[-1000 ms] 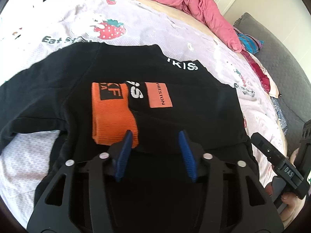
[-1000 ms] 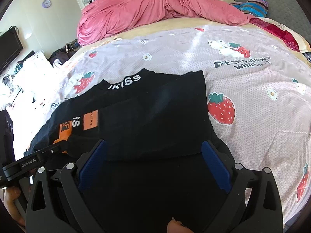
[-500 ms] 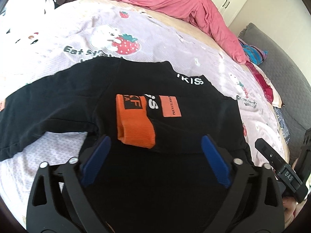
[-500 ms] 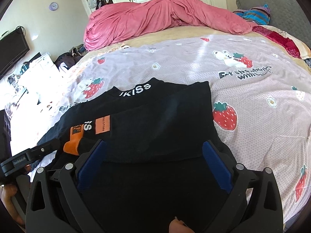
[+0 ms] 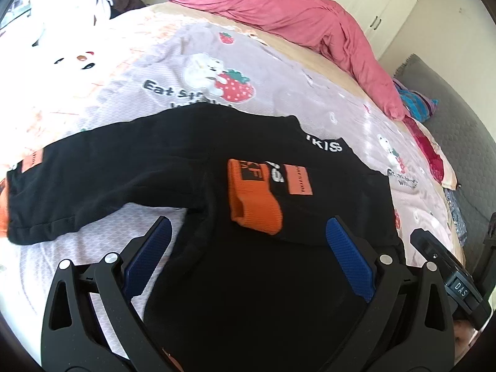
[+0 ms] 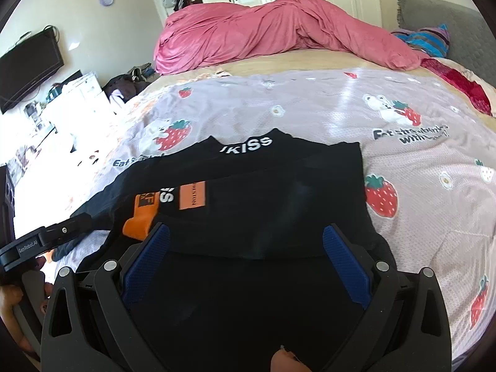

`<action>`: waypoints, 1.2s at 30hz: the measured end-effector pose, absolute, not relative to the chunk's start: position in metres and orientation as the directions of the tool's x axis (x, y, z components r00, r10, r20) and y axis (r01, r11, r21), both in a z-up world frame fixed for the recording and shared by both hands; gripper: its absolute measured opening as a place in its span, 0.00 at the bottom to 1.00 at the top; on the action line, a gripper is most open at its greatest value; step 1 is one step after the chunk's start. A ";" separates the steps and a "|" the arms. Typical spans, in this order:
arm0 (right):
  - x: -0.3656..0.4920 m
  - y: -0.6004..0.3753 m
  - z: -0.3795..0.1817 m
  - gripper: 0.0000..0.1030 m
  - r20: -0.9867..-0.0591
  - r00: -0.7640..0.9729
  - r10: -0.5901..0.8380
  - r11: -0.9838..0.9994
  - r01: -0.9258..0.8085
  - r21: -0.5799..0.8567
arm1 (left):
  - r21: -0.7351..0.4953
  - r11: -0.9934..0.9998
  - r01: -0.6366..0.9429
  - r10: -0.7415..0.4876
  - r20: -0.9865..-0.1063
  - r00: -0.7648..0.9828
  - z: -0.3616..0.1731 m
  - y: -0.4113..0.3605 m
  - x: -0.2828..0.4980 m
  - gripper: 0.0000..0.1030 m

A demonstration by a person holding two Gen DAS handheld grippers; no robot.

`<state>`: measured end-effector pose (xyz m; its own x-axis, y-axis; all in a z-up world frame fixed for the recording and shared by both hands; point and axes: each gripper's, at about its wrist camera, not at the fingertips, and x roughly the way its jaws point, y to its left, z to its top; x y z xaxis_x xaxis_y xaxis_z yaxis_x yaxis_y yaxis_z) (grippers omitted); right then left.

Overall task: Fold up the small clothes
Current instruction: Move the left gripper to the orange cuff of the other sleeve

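A: Black top lies flat on the bed, mid-fold. What's done?

B: One sleeve is across the chest, its orange cuff at 12 o'clock of the left tongs. The other sleeve is unfolded, stretched toward 9 o'clock. Judging by that, approx. a third done; that sleeve and the body folds remain.

A: Tongs?

B: Both spread wide, empty. Right tongs hang over the hem, nothing between the blue pads.

A: What's unclear?

B: Hem is hidden under both tool frames; can't tell if either touches cloth. Far cuff is cut off at the frame edge. Chest lettering is partly covered, only "KISS" reads. Pink duvet sits well apart at 12 o'clock.
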<state>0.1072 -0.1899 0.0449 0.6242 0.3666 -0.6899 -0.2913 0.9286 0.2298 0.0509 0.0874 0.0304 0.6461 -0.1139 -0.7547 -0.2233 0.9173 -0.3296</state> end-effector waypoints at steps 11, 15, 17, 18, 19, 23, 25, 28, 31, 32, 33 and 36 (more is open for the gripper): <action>0.098 -0.147 0.058 0.96 -0.672 0.610 0.421 0.897 -0.389 0.209 | -0.340 0.888 -0.309 -0.058 -0.750 0.658 0.029 0.124 0.027 0.91; 0.094 -0.130 0.062 0.96 -0.668 0.598 0.442 0.883 -0.422 0.207 | -0.349 0.870 -0.349 -0.034 -0.749 0.662 0.027 0.142 0.015 0.91; 0.092 -0.120 0.064 0.96 -0.668 0.590 0.453 0.874 -0.442 0.202 | -0.354 0.858 -0.373 -0.020 -0.748 0.663 0.025 0.152 0.010 0.91; 0.090 -0.117 0.066 0.96 -0.667 0.588 0.458 0.870 -0.451 0.200 | -0.357 0.851 -0.386 -0.013 -0.748 0.664 0.024 0.157 0.007 0.91; 0.089 -0.112 0.067 0.96 -0.664 0.588 0.463 0.866 -0.461 0.195 | -0.360 0.844 -0.397 -0.006 -0.747 0.665 0.023 0.162 0.004 0.91; 0.085 -0.092 0.072 0.96 -0.659 0.581 0.478 0.848 -0.501 0.173 | -0.369 0.820 -0.437 0.018 -0.748 0.664 0.020 0.181 -0.007 0.91; 0.085 -0.083 0.072 0.96 -0.660 0.575 0.483 0.840 -0.517 0.165 | -0.374 0.808 -0.455 0.028 -0.748 0.663 0.019 0.190 -0.013 0.91; 0.084 -0.068 0.073 0.96 -0.658 0.566 0.496 0.827 -0.539 0.160 | -0.374 0.793 -0.480 0.048 -0.748 0.662 0.018 0.203 -0.022 0.91; 0.083 -0.056 0.074 0.96 -0.660 0.553 0.509 0.815 -0.557 0.162 | -0.379 0.774 -0.507 0.066 -0.748 0.660 0.017 0.216 -0.032 0.91; 0.082 -0.050 0.074 0.96 -0.659 0.548 0.514 0.809 -0.566 0.161 | -0.380 0.767 -0.517 0.072 -0.749 0.659 0.016 0.221 -0.035 0.91; 0.082 -0.046 0.074 0.96 -0.660 0.545 0.516 0.806 -0.571 0.158 | -0.383 0.761 -0.524 0.077 -0.749 0.658 0.015 0.225 -0.038 0.91; 0.079 -0.032 0.074 0.96 -0.662 0.533 0.528 0.790 -0.594 0.151 | -0.385 0.740 -0.552 0.092 -0.754 0.650 0.013 0.236 -0.047 0.91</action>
<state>0.0788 -0.0318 0.0742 0.5329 0.5276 -0.6615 -0.5943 0.7899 0.1513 -0.0471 0.2364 0.0130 0.6498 0.0923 -0.7545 -0.5516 0.7402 -0.3845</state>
